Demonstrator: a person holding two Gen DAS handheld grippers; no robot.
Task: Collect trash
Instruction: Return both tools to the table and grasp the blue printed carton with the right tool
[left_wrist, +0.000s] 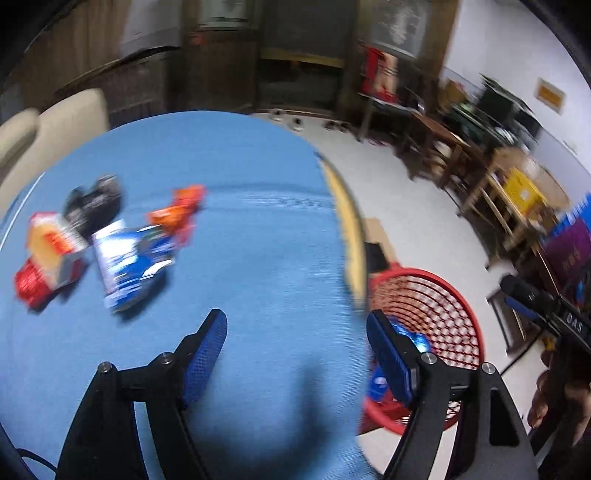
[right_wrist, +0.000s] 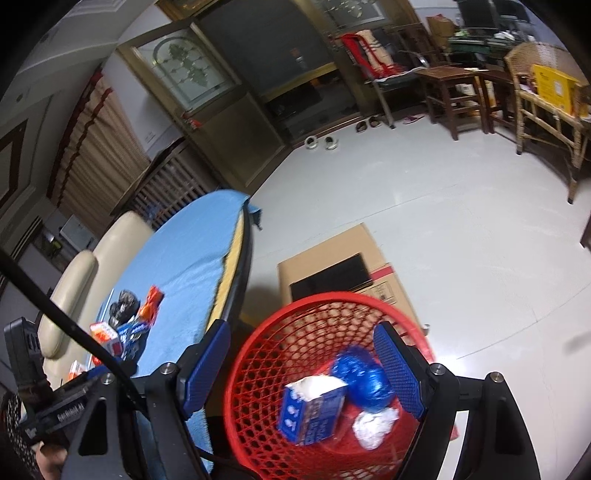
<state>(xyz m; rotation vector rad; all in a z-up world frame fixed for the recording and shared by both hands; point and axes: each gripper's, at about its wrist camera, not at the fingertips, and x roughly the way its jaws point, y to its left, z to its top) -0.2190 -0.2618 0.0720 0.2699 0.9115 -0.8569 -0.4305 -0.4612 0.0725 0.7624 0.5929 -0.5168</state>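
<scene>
Trash lies on the blue-covered table (left_wrist: 258, 221): a blue-white carton (left_wrist: 125, 262), an orange wrapper (left_wrist: 181, 210), a red-white box (left_wrist: 51, 251) and a black bag (left_wrist: 94, 203). My left gripper (left_wrist: 295, 354) is open and empty above the table near its right edge. My right gripper (right_wrist: 303, 369) is open and empty above the red mesh basket (right_wrist: 258, 362), which holds a blue-white carton (right_wrist: 314, 410), a blue wrapper (right_wrist: 364, 376) and crumpled white paper (right_wrist: 373, 424). The basket also shows in the left wrist view (left_wrist: 443, 306).
The basket stands on the floor beside the table's edge, next to a cardboard box (right_wrist: 332, 258). Cream chairs (right_wrist: 74, 280) stand behind the table. Wooden tables and chairs (right_wrist: 461, 88) line the far wall across the pale floor.
</scene>
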